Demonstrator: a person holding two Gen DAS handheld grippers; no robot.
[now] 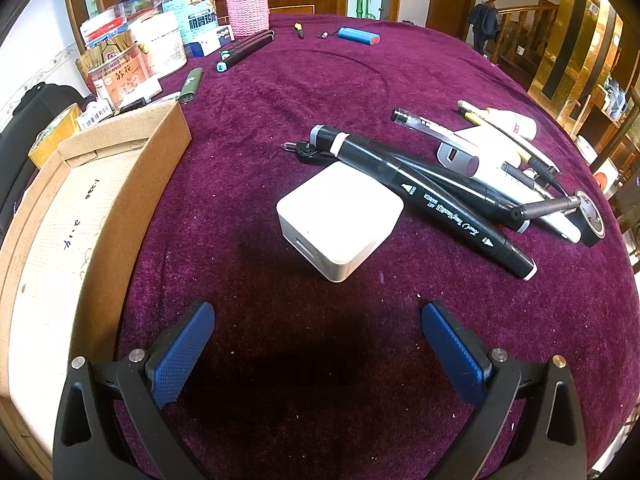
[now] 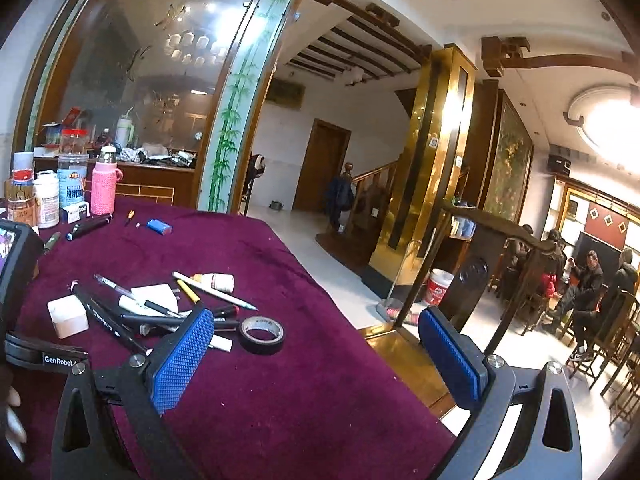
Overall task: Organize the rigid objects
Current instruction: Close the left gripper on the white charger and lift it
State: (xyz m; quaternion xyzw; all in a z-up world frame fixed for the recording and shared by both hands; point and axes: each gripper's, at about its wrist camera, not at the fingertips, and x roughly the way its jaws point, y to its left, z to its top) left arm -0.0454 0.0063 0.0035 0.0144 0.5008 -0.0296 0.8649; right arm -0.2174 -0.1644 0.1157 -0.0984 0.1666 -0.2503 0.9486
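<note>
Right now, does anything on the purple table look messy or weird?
Yes. The pens and black art markers lie criss-crossed in a jumbled heap, with one marker's end resting on the white cube charger. A black tape roll sits at the heap's edge. The cardboard box beside them holds none of these yet.

We count one white cube charger [image 1: 340, 220], one cardboard box [image 1: 100, 216] at left of the frame, one black tape roll [image 2: 262, 335], one blue battery [image 1: 359, 36] at upper centre, one green lighter [image 1: 191, 85], and one pink knitted bottle [image 1: 247, 2].
</note>
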